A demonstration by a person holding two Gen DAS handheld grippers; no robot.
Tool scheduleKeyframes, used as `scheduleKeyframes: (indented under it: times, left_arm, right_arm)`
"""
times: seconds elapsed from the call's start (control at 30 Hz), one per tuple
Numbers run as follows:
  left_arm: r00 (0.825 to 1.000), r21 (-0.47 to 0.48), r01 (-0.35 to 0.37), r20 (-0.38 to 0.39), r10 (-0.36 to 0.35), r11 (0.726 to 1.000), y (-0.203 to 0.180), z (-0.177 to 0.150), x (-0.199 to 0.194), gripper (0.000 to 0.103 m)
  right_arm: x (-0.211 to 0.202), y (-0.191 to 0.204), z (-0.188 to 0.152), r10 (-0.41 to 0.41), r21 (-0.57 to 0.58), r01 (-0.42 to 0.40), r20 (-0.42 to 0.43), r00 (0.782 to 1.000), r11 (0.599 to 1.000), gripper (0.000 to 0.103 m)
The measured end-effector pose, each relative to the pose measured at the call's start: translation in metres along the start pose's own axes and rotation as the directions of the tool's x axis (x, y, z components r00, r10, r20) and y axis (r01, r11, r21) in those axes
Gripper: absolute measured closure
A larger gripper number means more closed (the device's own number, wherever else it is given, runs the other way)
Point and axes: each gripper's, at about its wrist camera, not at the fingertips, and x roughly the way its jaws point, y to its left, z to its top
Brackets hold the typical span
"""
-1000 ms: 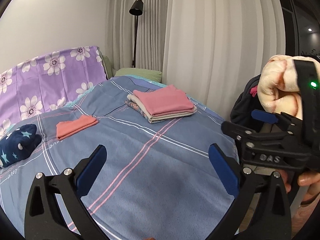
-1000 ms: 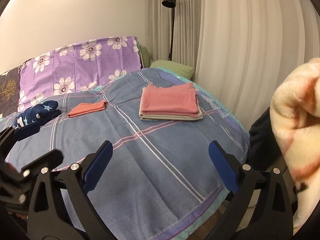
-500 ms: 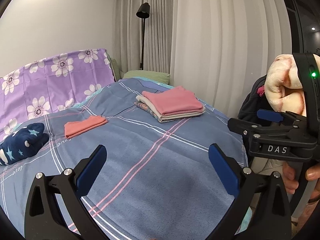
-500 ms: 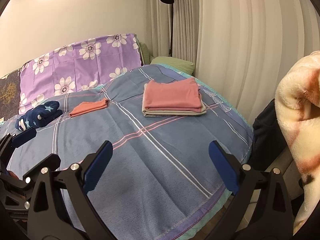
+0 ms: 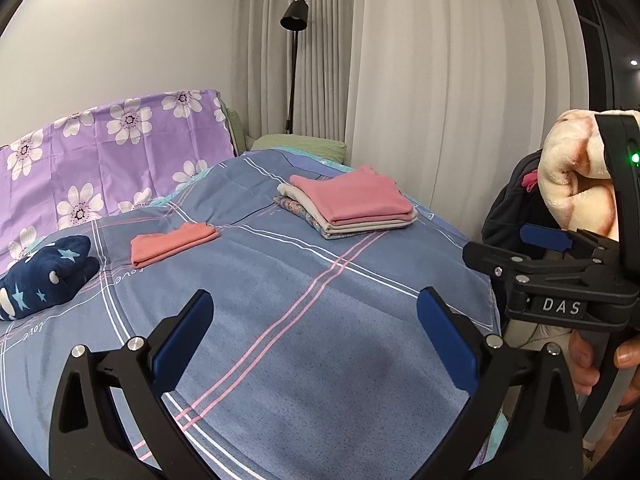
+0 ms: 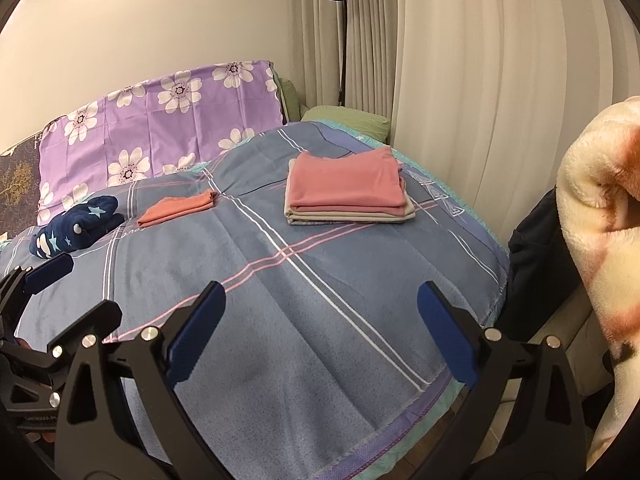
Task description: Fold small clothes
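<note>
A stack of folded clothes with a pink top piece lies on the blue plaid bed cover. A small folded orange garment and a bunched navy star garment lie to its left. A fluffy cream and pink garment hangs at the right edge. My left gripper and right gripper are both open and empty, held above the near part of the bed.
A purple floral pillow and a green pillow lie at the head of the bed. A black floor lamp and white curtains stand behind. A dark bag sits beside the bed's right edge.
Both grippers have drawn back and tilted a little, so the bed and its clothes appear slightly farther away. Both stay open and empty.
</note>
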Motion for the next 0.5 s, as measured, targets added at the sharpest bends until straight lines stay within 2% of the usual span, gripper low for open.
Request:
scheduleKeyframes:
  times: [0.5]
  left_arm:
    - [0.999, -0.004, -0.024, 0.024, 0.024, 1.0, 0.0004, 0.0038, -0.0064, 0.001]
  right_arm:
    - [-0.0013, 0.0, -0.0034, -0.001, -0.01, 0.001, 0.004, 1.0, 1.0, 0.005]
